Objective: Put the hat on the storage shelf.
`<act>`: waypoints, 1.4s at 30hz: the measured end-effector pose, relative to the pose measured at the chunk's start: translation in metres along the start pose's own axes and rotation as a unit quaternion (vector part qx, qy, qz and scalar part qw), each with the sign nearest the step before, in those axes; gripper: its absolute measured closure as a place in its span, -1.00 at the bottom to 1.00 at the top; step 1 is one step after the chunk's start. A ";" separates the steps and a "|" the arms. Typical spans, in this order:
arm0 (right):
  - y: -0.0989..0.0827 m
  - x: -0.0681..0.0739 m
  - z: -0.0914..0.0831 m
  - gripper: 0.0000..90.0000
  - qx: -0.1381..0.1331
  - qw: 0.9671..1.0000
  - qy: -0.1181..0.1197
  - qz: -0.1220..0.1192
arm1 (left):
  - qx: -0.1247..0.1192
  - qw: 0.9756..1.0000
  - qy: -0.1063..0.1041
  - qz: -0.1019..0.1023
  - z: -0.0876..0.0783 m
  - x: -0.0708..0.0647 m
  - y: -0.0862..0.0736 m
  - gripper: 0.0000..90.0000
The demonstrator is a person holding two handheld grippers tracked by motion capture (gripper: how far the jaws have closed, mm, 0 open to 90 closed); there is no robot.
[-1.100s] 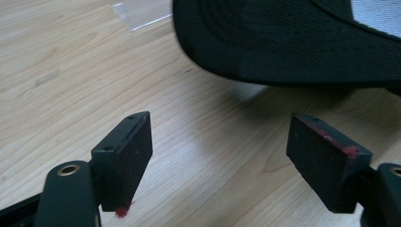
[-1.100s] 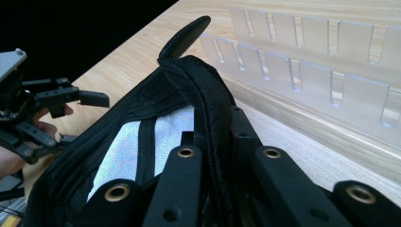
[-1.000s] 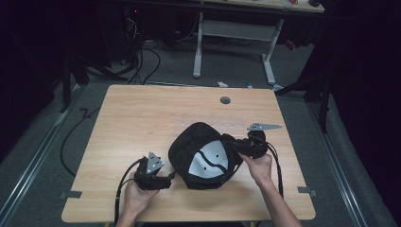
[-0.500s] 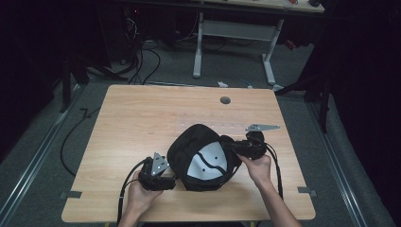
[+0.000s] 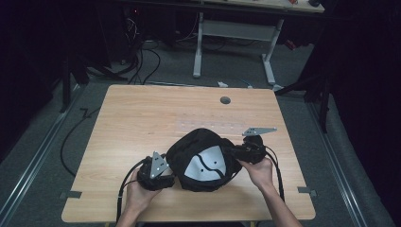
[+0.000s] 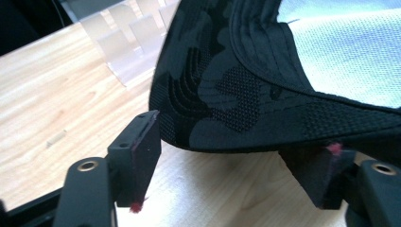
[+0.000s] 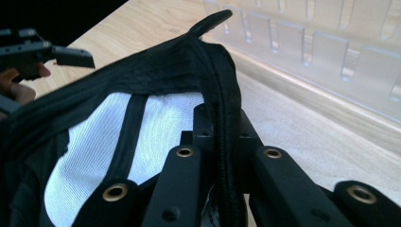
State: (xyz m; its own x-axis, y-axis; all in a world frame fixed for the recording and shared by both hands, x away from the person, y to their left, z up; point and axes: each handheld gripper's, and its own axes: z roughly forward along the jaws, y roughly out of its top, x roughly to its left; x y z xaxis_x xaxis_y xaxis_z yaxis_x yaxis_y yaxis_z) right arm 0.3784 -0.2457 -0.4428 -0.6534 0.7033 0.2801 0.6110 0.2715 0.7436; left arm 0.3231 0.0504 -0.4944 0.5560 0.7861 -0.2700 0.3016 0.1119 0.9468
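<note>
Cap status: black camouflage-patterned fabric cap with white mesh lining (image 5: 203, 161) is lying upside down on the light wooden table (image 5: 142, 118), near the person's edge, between the two grippers; lining is facing up.

Right gripper (image 7: 222, 142) is clamping the cap's thick stitched rim, jaws fully closed on the fabric band in the right gripper view; right hand (image 5: 259, 171) is gripping the tool body just right of the cap.

Left gripper (image 6: 236, 156) is sitting at the cap's brim edge; jaws have just been closing a little, but are standing wide, one on each side of the brim; the brim is hanging between them, its edge right at the left pad's upper corner; whether it is touching, cannot tell; nothing is being squeezed. Left hand (image 5: 137, 194) is holding that tool at the cap's left.

Clear transparent plastic slotted rack (image 7: 321, 52) is lying on the table just beyond the cap, faint in the high view.

Room: far half of the table is lying bare apart from a round grommet hole (image 5: 225, 100); the cap is sitting well in from the left and right edges, close to the near edge.
</note>
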 end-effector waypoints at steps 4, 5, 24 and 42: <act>-0.001 0.001 -0.001 0.88 0.005 1.000 0.010 0.002 | 0.000 1.000 0.003 0.006 0.001 -0.001 0.002 -0.24; -0.001 0.003 0.001 0.88 0.011 1.000 0.013 -0.003 | -0.001 1.000 0.004 0.012 0.002 -0.003 0.003 -0.20; -0.002 0.009 0.009 0.76 0.026 0.999 0.029 -0.006 | 0.008 0.997 0.000 0.078 0.000 -0.004 0.026 0.57; 0.007 -0.004 0.002 0.19 -0.049 0.998 -0.026 0.017 | 0.060 0.994 -0.038 0.088 -0.009 -0.003 0.028 0.85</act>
State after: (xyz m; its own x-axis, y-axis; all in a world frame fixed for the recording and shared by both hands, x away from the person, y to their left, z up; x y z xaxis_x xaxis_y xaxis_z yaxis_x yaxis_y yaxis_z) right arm 0.3858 -0.2457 -0.4399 -0.6070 0.7452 0.2761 0.5847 0.1836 0.7902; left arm 0.3227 0.0569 -0.4658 0.6645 0.7379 -0.1180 0.2808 -0.1002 0.9545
